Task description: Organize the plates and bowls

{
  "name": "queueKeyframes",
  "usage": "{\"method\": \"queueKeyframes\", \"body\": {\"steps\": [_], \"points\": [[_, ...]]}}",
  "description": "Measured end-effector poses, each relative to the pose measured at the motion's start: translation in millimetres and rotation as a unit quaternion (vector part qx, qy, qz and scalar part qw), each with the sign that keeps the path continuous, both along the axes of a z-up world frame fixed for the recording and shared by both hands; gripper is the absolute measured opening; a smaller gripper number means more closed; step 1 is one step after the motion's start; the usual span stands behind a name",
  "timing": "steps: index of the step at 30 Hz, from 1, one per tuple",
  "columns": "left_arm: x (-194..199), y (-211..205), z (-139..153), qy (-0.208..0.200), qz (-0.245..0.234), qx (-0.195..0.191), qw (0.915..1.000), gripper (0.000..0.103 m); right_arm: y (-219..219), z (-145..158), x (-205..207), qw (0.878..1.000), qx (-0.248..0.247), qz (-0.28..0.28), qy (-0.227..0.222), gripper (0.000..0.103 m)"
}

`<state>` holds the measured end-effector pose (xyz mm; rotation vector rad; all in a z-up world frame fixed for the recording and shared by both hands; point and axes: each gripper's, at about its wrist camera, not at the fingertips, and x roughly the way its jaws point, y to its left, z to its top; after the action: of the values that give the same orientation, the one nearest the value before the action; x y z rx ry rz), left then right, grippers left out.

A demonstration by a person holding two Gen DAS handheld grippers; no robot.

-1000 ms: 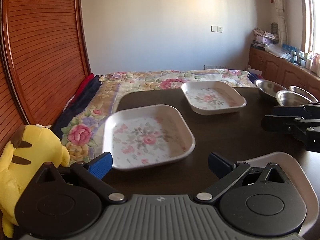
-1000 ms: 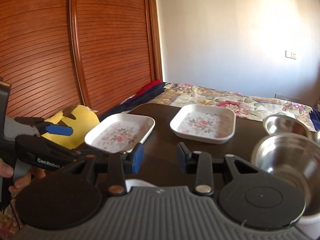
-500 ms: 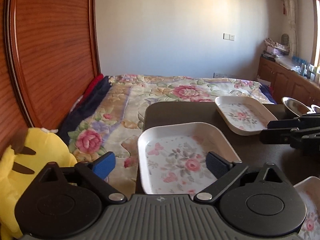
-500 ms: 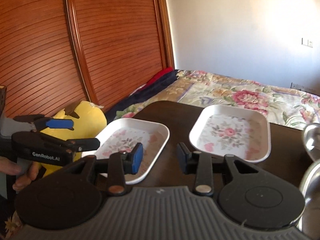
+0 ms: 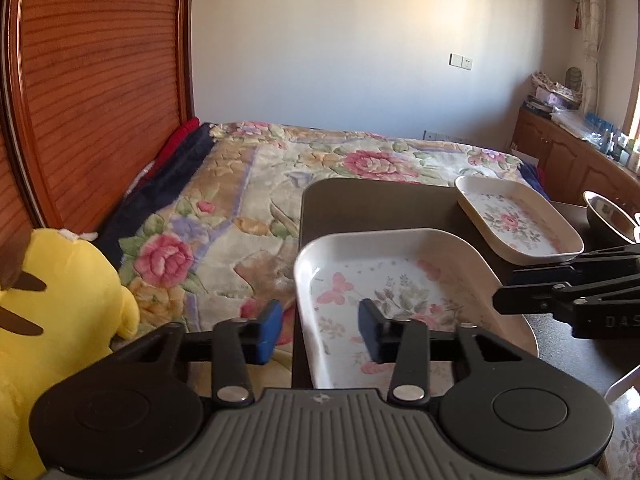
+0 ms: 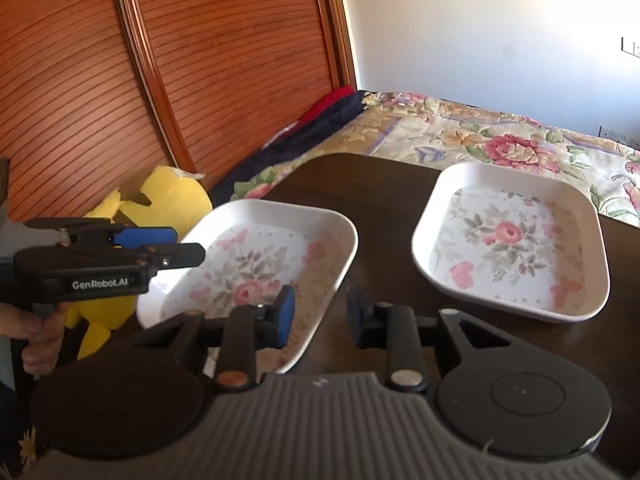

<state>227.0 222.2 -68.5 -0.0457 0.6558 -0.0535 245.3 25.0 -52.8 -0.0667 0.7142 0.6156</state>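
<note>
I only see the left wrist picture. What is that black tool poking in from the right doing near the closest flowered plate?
Observer: The right tool straddles the near plate's right rim. Its jaws have just been closing and are not yet pressing on it.
Operator: Who holds the tool I look along?
Observer: The right wrist view shows a bare hand gripping the left tool. Its jaws have just been closing around the plate's left rim and are not gripping yet.
Operator: Is the far plate empty?
Observer: Yes. The far plate shows whole here, with nothing in it.
</note>
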Motion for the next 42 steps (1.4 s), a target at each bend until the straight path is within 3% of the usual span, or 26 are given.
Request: {"method": "queueKeyframes", "body": {"steps": [4,11,28,42], "points": [[-1,-1,-4,0.004,-0.003,-0.003,1.0,0.03,2,-2,3,1.0,-0.001,0.0,0.007,0.028],[-2,-1,-7,0.009,-0.002,-0.007,0.9999,0.024,6,-5,8,1.0,-0.006,0.003,0.011,0.021],[-10,-4,-7,0.011,0.012,-0.01,0.9998,0.018,5,-9,10,1.0,-0.009,0.007,0.028,0.014],[-27,-21,14,-0.008,0.005,0.0,1.0,0.017,-14,7,-6,1.0,0.001,-0.001,0.005,0.014]]}}
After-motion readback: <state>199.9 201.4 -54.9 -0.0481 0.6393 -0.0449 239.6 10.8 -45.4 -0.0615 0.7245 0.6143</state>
